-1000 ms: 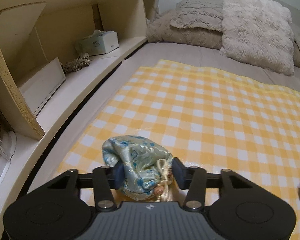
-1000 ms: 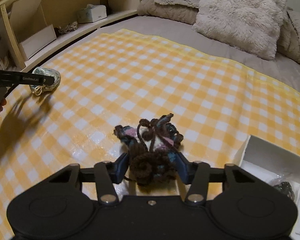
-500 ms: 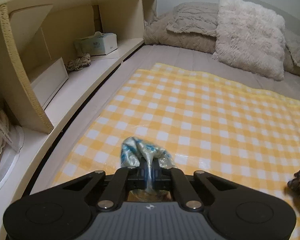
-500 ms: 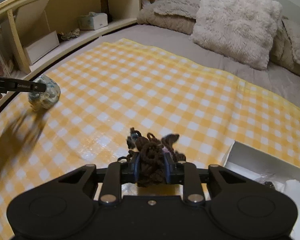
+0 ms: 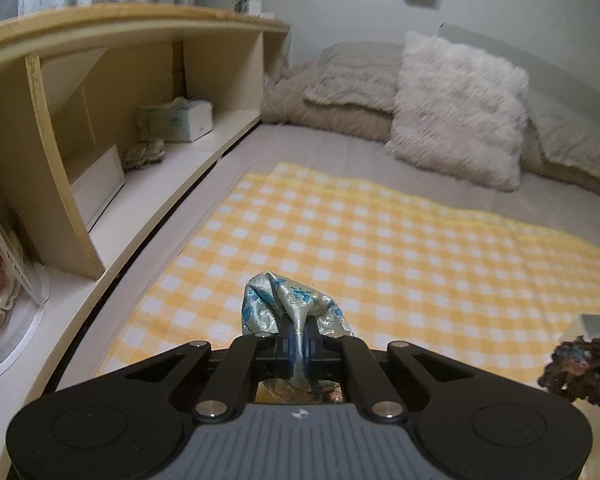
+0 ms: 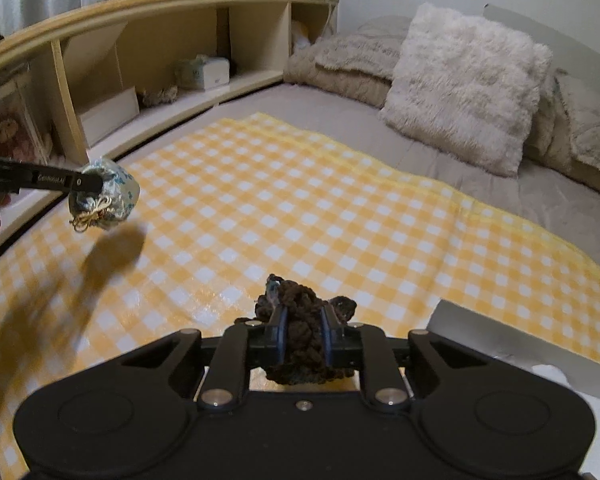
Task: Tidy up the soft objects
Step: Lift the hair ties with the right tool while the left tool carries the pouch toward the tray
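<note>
Satin blue-patterned pouch [image 5: 288,306], drawstring-tied

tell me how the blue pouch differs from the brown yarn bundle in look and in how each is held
The blue pouch is smooth, shiny patterned fabric tied with a cream cord; the brown yarn bundle is dark, loopy and fuzzy. The pouch is pinched flat to a thin fold in the left gripper, while the bundle keeps the right gripper wider apart. Both are soft, each clamped in a gripper, held above the yellow checked cloth.
</note>
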`<state>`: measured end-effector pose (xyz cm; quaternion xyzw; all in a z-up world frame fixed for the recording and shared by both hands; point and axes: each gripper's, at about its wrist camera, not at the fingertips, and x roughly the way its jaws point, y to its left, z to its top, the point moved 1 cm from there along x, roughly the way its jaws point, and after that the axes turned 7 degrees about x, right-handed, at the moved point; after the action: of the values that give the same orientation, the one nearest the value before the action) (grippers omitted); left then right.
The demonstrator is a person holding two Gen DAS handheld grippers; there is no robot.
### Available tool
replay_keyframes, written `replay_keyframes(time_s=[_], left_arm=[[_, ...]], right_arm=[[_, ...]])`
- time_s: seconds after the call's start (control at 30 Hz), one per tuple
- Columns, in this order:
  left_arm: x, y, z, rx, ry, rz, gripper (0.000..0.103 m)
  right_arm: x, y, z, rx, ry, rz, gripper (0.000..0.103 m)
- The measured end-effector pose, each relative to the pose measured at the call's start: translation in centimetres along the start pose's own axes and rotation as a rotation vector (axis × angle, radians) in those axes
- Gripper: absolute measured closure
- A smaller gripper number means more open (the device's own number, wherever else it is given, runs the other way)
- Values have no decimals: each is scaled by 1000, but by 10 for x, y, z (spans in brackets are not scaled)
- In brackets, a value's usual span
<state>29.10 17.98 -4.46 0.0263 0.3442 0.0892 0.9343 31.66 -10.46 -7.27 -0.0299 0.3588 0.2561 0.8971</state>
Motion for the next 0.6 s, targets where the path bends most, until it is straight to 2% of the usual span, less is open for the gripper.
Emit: replay_keyframes(time_s=[0.33, 0.37, 0.43, 0.6], left_arm=[[-44, -35, 11, 1, -86, -109, 98], [-47, -38, 12, 2, -90, -117, 98], [-53, -44, 13, 7, -98, -135, 98], [-64, -58, 13, 20, -115, -172, 98]], right_arm=[[-51, -15, 7, 67, -136, -21, 91], [-55, -17, 7, 73, -143, -23, 92], [-61, -21, 6, 78, -152, -26, 103], [-66, -21, 2, 70, -133, 0, 103]])
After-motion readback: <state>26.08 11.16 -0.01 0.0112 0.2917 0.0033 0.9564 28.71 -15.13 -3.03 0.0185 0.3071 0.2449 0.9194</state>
